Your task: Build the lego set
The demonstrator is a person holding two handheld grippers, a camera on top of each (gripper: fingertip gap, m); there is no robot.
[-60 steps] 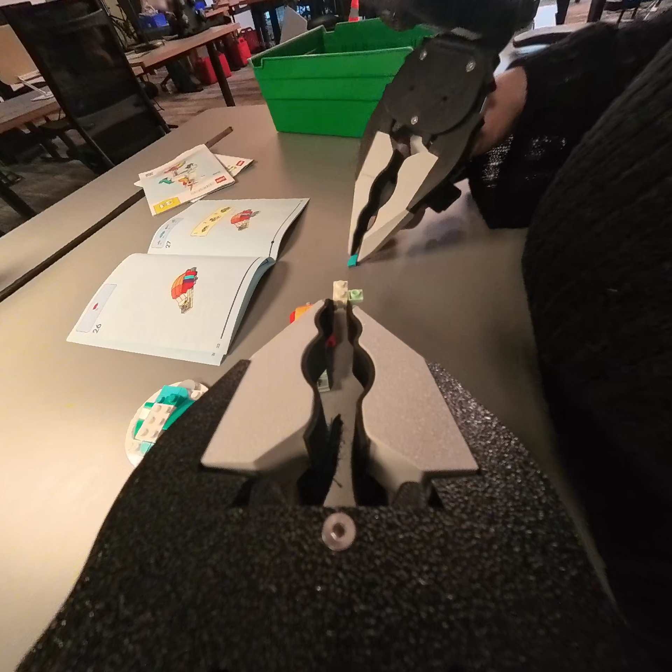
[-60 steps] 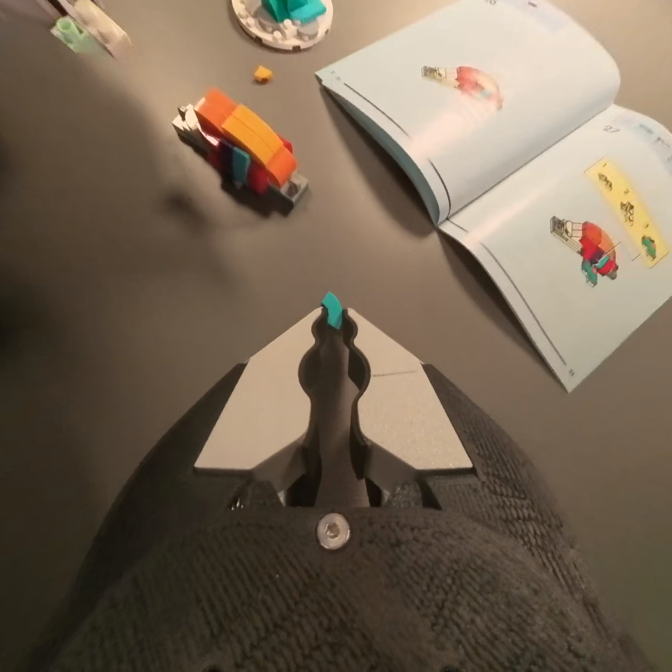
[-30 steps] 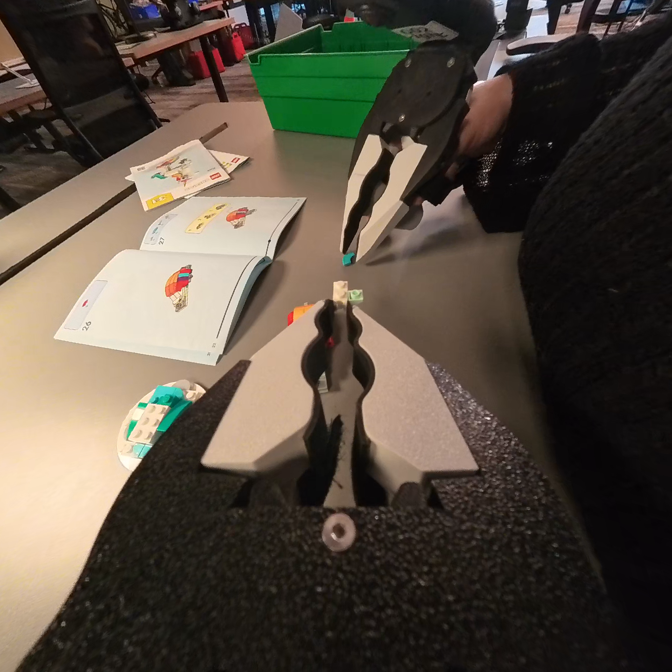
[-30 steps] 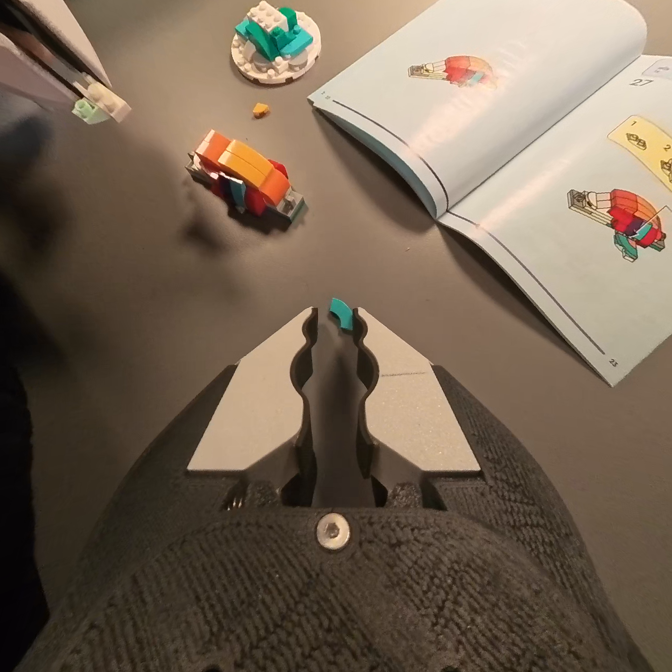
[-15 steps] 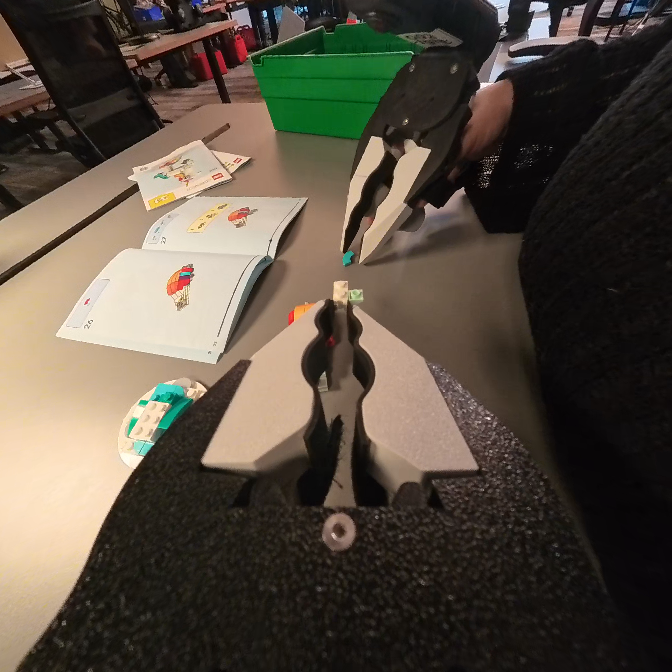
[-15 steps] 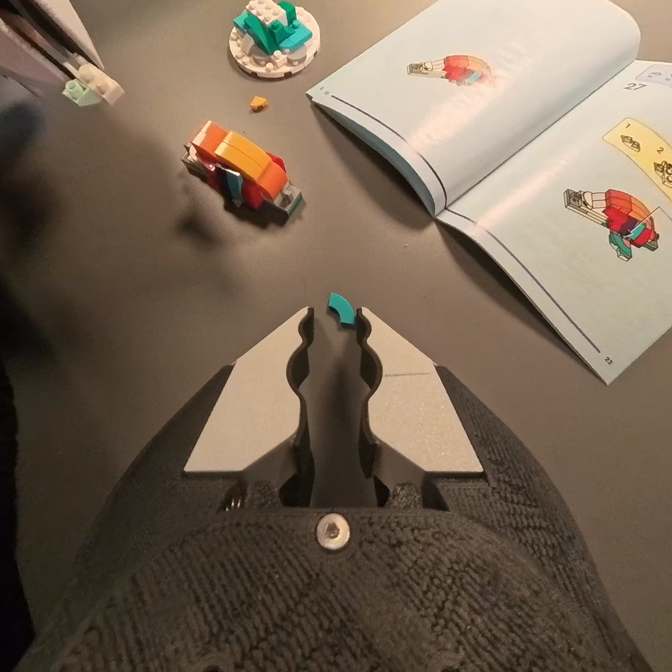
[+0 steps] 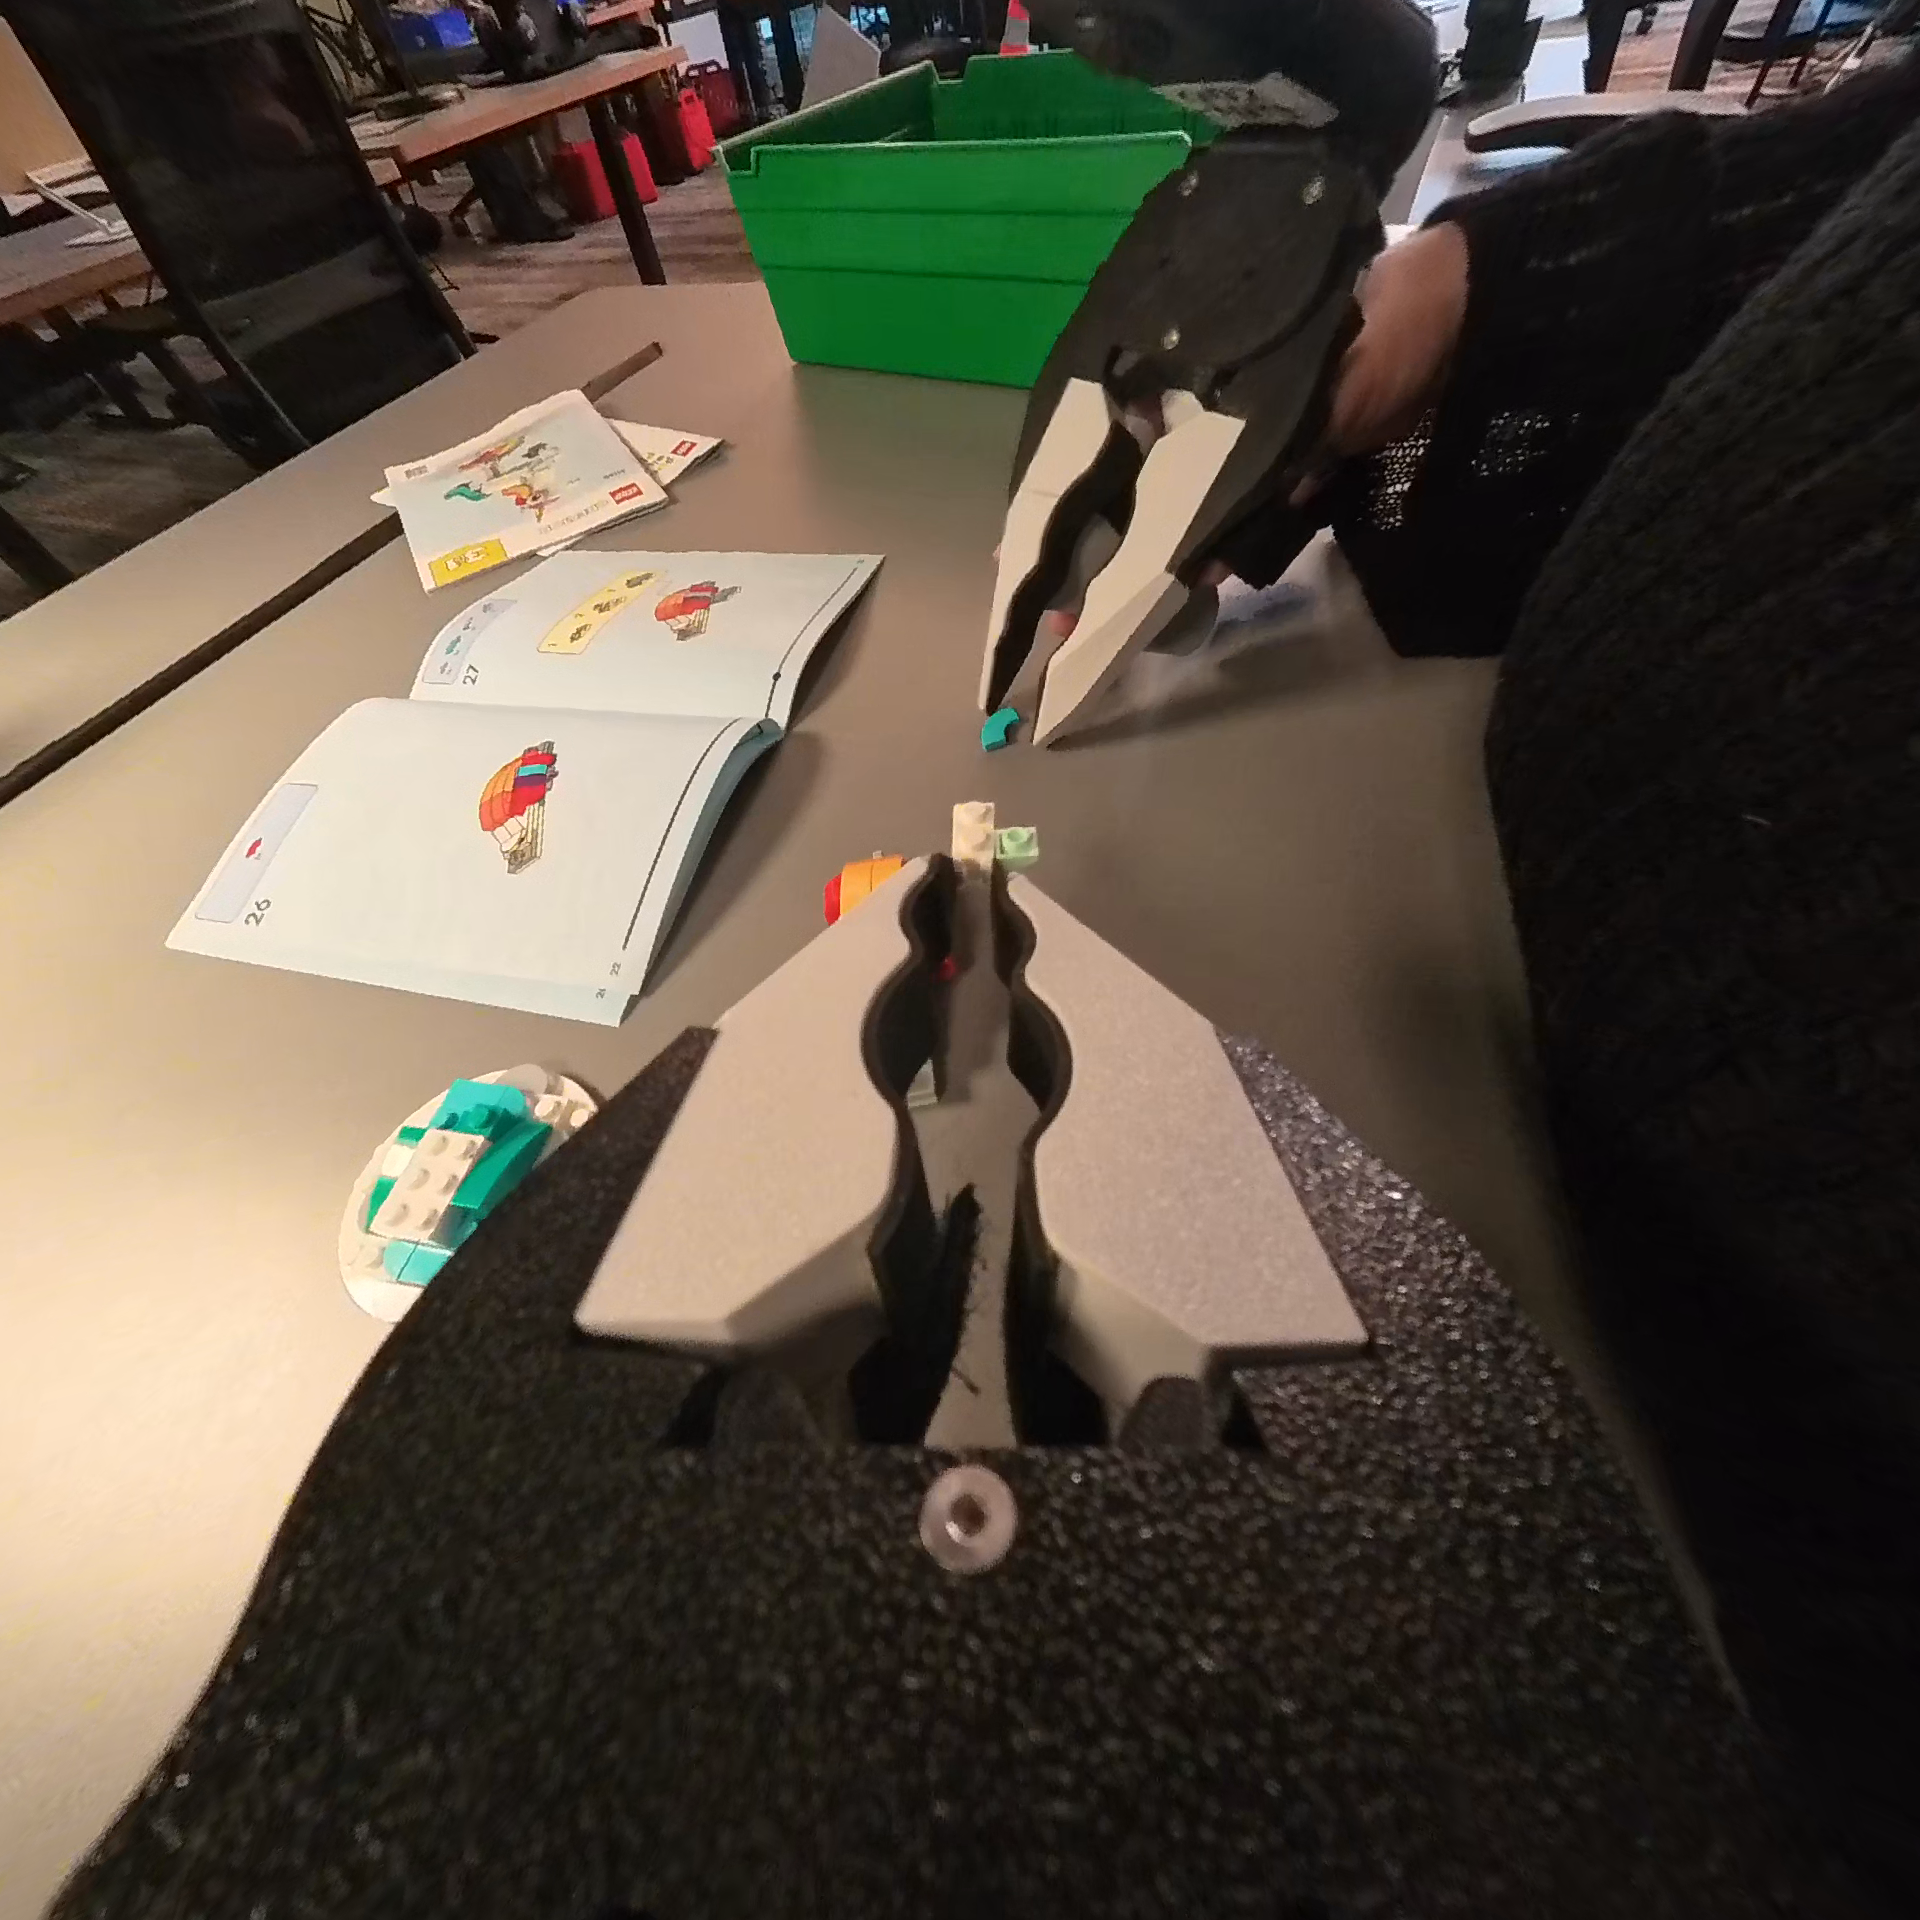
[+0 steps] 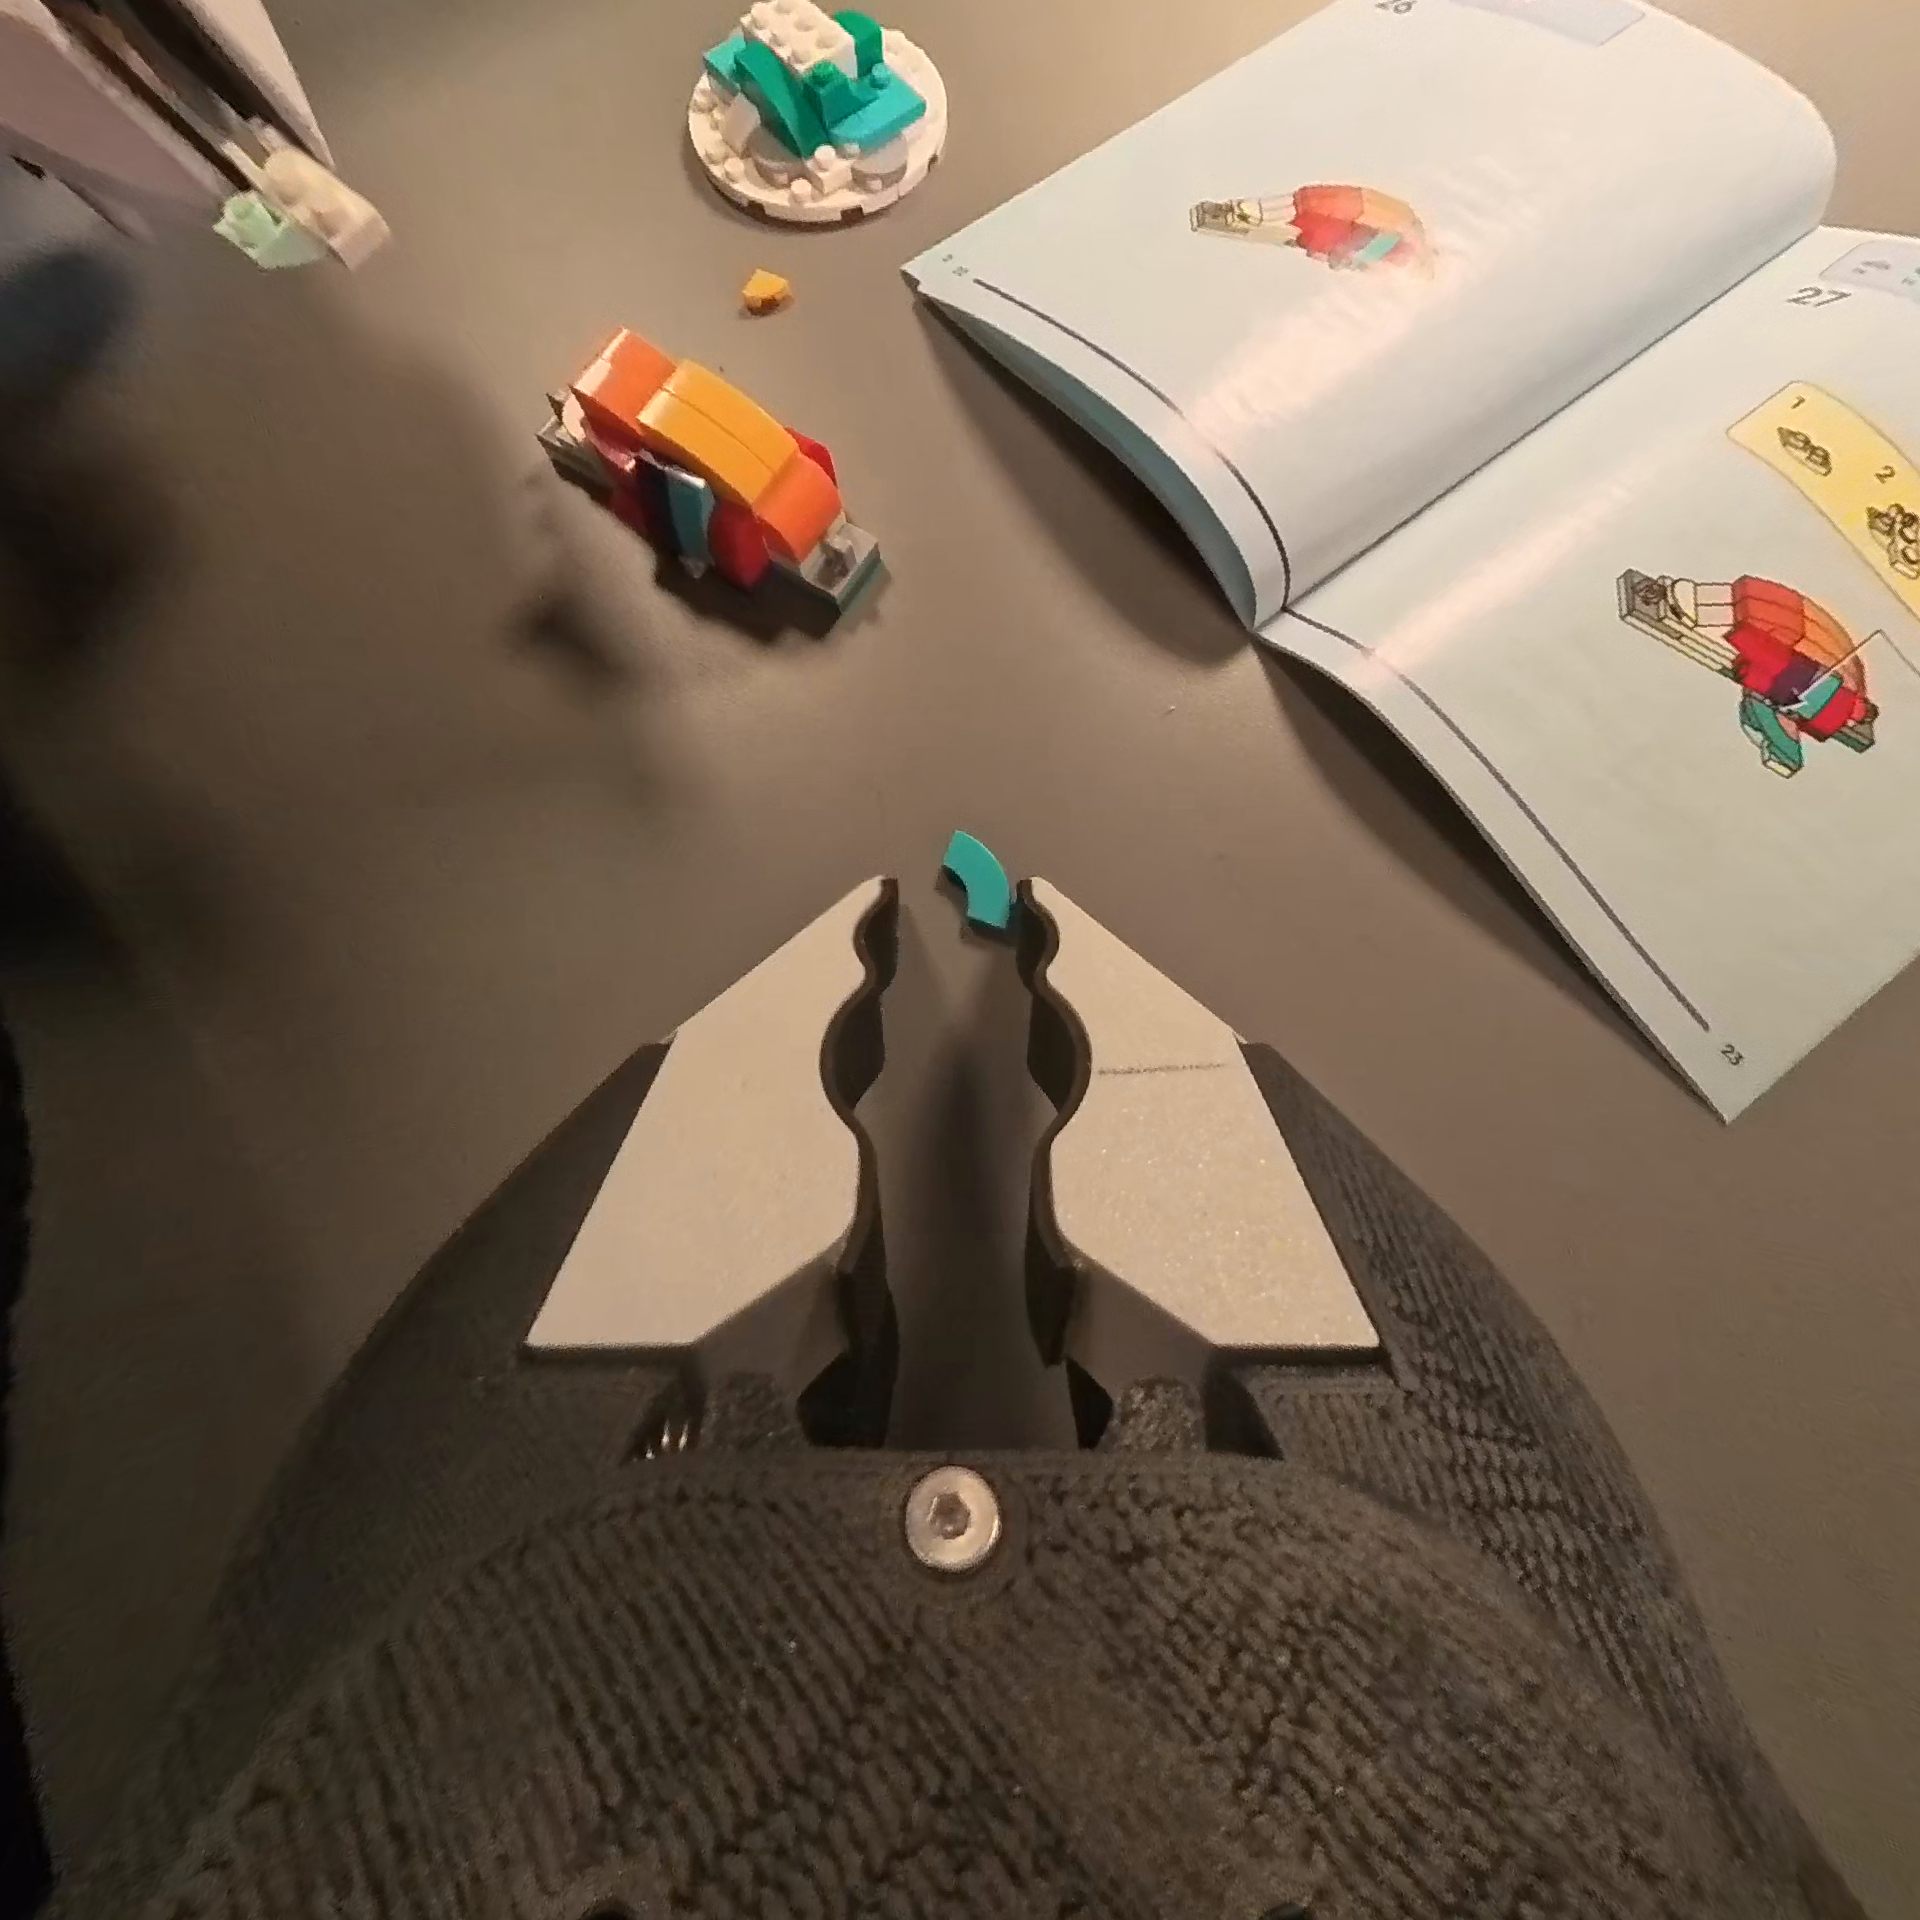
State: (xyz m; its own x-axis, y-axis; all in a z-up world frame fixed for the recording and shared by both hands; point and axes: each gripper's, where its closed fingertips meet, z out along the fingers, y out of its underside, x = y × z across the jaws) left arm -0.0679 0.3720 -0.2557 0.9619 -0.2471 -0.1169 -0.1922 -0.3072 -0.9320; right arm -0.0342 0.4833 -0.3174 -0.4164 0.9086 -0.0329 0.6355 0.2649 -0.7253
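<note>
A: Right gripper (image 8: 958, 894) has its fingers parted. The small curved teal lego tile (image 8: 978, 878) lies on the grey table (image 8: 416, 831), at the right fingertip.

B: Left gripper (image 7: 971, 868) is clamped on a small white-and-mint lego brick stack (image 7: 987, 831).

A: Right wrist view shows the whole orange-red lego build (image 8: 717, 478) and a loose orange piece (image 8: 766, 290); left view hides most of that build.

B: Only the left view shows the green plastic bin (image 7: 935, 239).
</note>
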